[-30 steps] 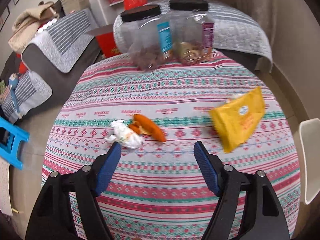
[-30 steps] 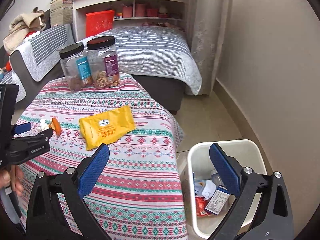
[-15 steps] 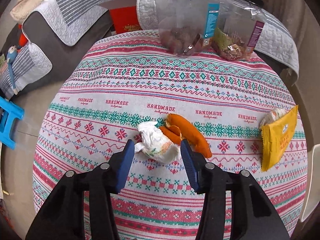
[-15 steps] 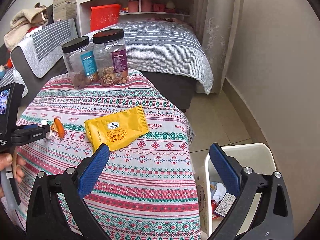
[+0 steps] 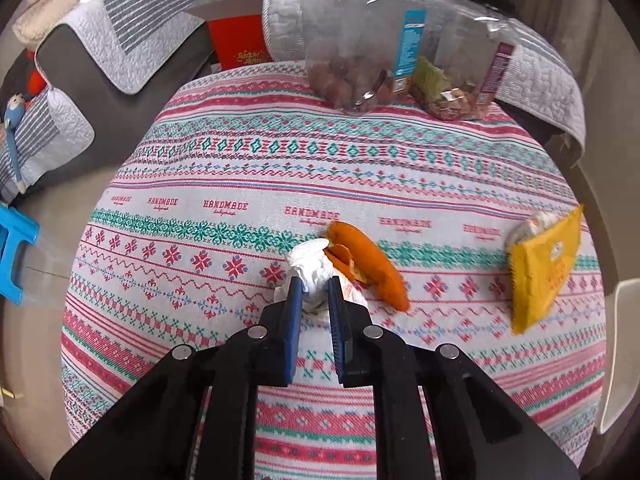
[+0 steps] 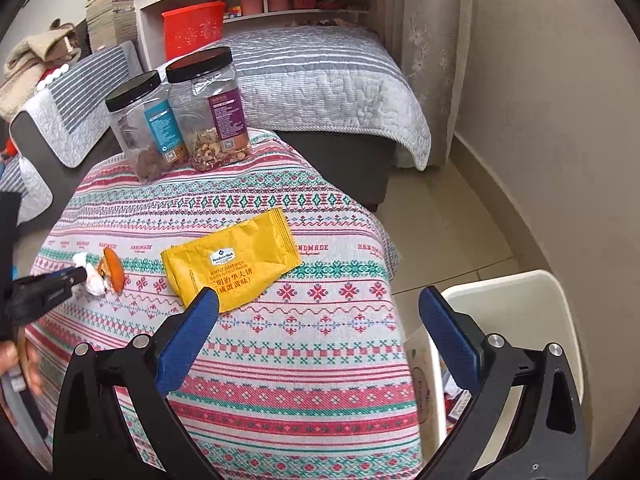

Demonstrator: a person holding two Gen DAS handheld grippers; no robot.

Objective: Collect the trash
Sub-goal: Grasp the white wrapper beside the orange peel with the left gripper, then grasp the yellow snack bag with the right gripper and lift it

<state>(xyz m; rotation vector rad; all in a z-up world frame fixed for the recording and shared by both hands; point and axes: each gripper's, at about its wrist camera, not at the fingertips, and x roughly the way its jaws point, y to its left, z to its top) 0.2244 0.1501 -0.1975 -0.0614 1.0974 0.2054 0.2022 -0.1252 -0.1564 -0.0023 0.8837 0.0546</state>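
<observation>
While the left gripper (image 5: 314, 286) pinches the crumpled tissue (image 5: 314, 264), orange peel (image 5: 368, 264) beside it and yellow wrapper (image 6: 232, 260) remain; right gripper (image 6: 318, 312) gapes empty.

Left wrist view: camera mounted behind the left gripper (image 5: 314, 292), looking forward and steeply down along its fingers; close over the patterned tablecloth (image 5: 240, 168). Crumpled white tissue (image 5: 310, 264) sits at the fingertips, orange peel (image 5: 372, 264) just right of them, two jars (image 5: 360, 52) far ahead at the table's far edge.

Right wrist view: camera behind the right gripper (image 6: 318, 308), angled down less steeply, set farther back; takes in the whole tabletop, the white bin (image 6: 516, 304) beside the right finger and the room beyond.

Shared: tablecloth, jars, tissue, peel, yellow wrapper (image 6: 232, 260). The left gripper itself appears at the right view's left edge.
</observation>
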